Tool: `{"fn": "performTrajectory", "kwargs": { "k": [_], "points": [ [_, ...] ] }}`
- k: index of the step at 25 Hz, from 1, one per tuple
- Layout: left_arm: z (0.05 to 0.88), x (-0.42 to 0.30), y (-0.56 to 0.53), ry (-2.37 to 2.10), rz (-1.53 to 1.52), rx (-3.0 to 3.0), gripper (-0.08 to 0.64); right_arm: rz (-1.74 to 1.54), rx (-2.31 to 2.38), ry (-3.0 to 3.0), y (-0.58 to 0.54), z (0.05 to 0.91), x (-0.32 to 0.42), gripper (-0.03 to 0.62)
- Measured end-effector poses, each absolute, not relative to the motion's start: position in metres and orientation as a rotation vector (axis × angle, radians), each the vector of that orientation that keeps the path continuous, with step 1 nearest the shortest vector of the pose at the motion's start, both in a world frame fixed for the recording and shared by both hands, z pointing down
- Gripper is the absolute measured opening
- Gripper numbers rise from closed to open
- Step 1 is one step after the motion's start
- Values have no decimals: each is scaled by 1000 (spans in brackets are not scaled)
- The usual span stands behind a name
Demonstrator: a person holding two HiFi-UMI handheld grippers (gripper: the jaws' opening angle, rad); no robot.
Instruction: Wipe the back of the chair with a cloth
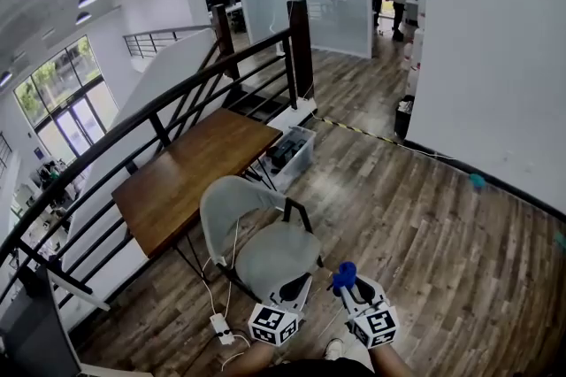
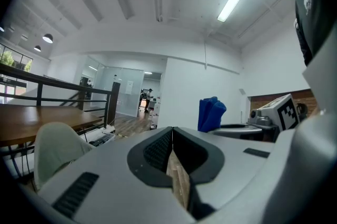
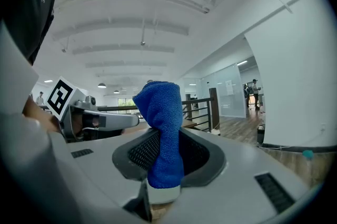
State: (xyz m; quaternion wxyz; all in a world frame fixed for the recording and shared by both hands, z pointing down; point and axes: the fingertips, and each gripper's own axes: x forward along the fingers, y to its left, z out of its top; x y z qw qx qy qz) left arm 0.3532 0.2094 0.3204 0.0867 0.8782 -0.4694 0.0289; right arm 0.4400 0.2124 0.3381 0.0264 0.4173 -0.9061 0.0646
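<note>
The chair stands by the desk in the head view, with a pale grey curved back (image 1: 232, 196) and a grey seat (image 1: 279, 253). Both grippers are held low, just in front of the seat. My right gripper (image 1: 350, 290) is shut on a folded blue cloth (image 1: 344, 275), which sticks up from its jaws (image 3: 160, 131). My left gripper (image 1: 285, 303) is shut with nothing in it (image 2: 172, 139). In the left gripper view, the chair back (image 2: 52, 148) shows at the left and the blue cloth (image 2: 211, 113) at the right. Neither gripper touches the chair.
A brown wooden desk (image 1: 186, 176) stands against a black railing (image 1: 168, 105) behind the chair. A clear storage bin (image 1: 296, 154) sits on the floor by the desk. A white power strip (image 1: 219, 328) with cables lies left of the chair. A white wall (image 1: 495, 57) runs along the right.
</note>
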Motion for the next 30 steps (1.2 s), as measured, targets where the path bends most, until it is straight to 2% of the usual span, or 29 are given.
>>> {"fn": "performTrajectory", "kwargs": {
  "k": [10,22,30],
  "points": [
    [326,366,192,-1505,130,2545,8,228,1114,-2910,179,339,431,101],
    [327,308,137,-1641,104,2462,8,191,991,-2938,121,334,380,101],
    [314,251,93,-1679,36,2455,8,167,945,-2921,78,326,321,101]
  ]
}}
